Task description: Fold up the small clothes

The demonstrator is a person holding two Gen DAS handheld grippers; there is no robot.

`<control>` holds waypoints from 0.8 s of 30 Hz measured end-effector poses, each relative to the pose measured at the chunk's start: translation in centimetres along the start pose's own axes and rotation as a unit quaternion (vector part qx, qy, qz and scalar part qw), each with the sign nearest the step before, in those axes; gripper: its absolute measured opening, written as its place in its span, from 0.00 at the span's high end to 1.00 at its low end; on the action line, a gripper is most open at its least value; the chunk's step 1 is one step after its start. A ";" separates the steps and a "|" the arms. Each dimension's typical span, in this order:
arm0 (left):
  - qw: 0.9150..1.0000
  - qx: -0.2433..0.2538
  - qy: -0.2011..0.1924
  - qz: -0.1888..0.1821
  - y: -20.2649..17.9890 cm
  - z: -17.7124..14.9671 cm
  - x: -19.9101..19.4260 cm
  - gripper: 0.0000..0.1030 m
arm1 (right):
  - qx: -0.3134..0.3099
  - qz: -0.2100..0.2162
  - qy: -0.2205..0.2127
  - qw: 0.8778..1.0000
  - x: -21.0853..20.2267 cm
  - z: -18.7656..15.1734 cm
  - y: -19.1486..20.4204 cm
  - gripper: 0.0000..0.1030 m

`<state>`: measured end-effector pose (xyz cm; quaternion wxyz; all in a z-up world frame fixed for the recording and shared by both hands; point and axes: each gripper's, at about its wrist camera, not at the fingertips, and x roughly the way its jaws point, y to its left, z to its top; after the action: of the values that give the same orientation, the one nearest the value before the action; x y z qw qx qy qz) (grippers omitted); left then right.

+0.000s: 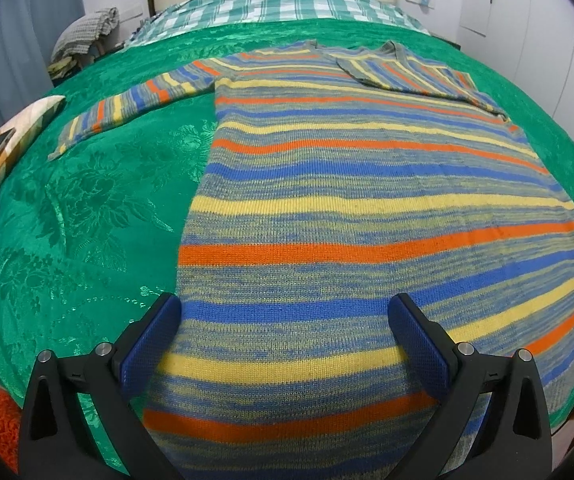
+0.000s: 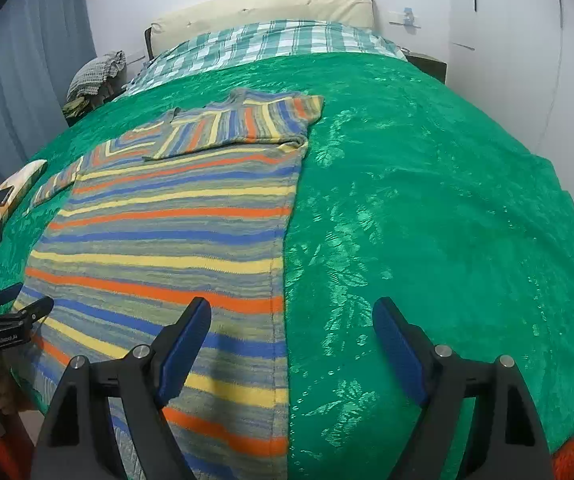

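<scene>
Evidently the striped sweater (image 1: 367, 200) lay flat on the green bedspread (image 2: 427, 200), long axis running away from both tongs; left gripper (image 1: 283, 320) over its hem, right gripper (image 2: 291, 320) astride its right edge, both wide, empty.

striped knit sweater (image 1: 347, 200) spread flat on green bedspread, bands of orange, blue, yellow, grey. one sleeve stretched toward upper left of frame, other sleeve (image 2: 243, 124) folded across chest at top.
</scene>
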<state>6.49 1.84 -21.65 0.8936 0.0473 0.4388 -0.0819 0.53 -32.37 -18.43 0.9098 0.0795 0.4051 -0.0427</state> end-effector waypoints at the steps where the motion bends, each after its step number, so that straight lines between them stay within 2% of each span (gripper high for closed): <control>1: 1.000 0.000 0.000 0.001 0.0 0.0 0.0 0.00 | 0.000 0.001 0.001 1.000 0.0 0.0 0.1 0.20; 24: 1.000 0.002 -0.002 0.003 -0.1 -0.1 0.0 0.00 | -0.013 0.007 0.000 1.000 0.2 -0.2 1.0 0.20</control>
<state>6.42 1.74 -21.71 0.8945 0.0503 0.4370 -0.0799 0.64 -31.32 -18.56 0.9108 0.0705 0.4056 -0.0310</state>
